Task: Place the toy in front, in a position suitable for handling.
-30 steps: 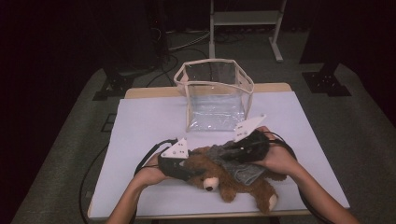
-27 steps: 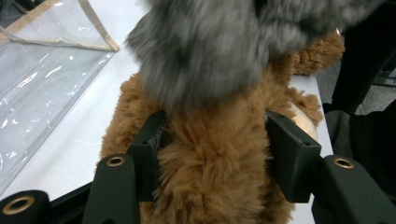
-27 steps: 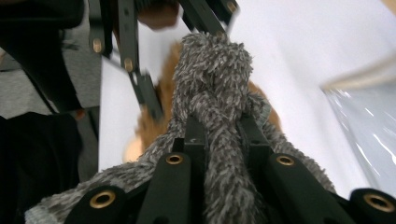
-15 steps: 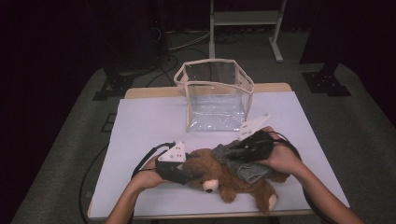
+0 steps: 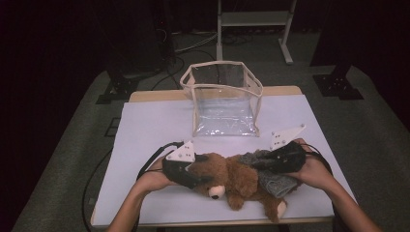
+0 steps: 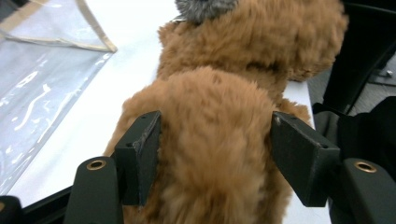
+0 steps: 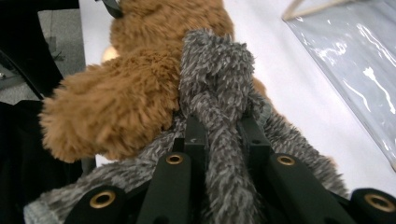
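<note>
Now the left gripper (image 6: 212, 154) is straddling the brown teddy bear (image 5: 232, 181); its jaws have just been opening, and the pads stand just off the fur on either side of the bear's head, which sits between them without being squeezed. Compared with a second ago the left hand (image 5: 152, 179) is sitting in about the same spot, while the right hand (image 5: 314, 171) is drifting outward, away from the left one. The right gripper (image 7: 223, 135) is pinching a fold of the grey fuzzy cloth (image 7: 219, 93), jaws pressed tight on it, the cloth lying straight ahead of its tips and draped against the bear's body. Judging from this, the left side is letting go of the bear while the right is drawing the cloth off it.

Beyond both grippers, a clear plastic bag (image 5: 223, 99) with a cream rim is standing open on the white table (image 5: 145, 125). Room around is dark: grey carpet (image 5: 67, 159), a metal stand (image 5: 254, 19) far behind the bag.
</note>
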{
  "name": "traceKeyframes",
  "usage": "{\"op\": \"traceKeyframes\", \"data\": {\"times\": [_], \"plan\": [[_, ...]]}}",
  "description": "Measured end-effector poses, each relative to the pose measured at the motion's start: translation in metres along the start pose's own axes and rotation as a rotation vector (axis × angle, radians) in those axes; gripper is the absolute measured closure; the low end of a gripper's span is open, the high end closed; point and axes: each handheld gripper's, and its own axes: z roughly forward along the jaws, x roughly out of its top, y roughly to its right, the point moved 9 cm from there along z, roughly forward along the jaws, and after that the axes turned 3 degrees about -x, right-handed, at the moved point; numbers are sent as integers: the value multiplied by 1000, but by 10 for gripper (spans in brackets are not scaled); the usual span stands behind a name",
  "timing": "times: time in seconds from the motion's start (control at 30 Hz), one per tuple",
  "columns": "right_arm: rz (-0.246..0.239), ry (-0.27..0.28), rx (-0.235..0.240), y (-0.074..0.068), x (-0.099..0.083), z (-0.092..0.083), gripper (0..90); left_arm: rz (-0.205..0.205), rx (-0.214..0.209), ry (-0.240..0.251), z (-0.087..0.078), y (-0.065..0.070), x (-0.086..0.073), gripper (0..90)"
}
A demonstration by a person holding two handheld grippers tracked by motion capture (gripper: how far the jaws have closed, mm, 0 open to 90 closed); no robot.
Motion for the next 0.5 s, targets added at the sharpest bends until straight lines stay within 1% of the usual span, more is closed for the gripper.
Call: {"op": "traceKeyframes", "data": {"times": [0.03,0.1,0.17,0.2,0.27,0.33,0.4,0.43,0.5], "plan": [[-17,2,0,-2,3,2,763,15,3,-24,2,0,0,373],[-38,-4,-5,-6,7,7,762,10,9,-59,6,-1,-1,420],[-54,-8,-15,-7,10,9,761,9,8,-72,7,0,-5,449],[-54,-5,-18,-7,9,7,761,3,4,-64,7,1,-6,460],[-41,4,-20,-4,6,2,760,-4,-2,-58,5,2,-10,467],[-18,20,-28,0,-1,-5,760,-10,-7,-49,5,4,-12,467],[17,30,-43,2,-12,-14,760,-12,-7,-41,5,5,-13,467],[30,36,-48,3,-16,-17,760,-7,-7,-41,5,5,-13,467],[51,47,-64,5,-28,-27,760,-11,-9,-35,5,7,-13,467]]}}
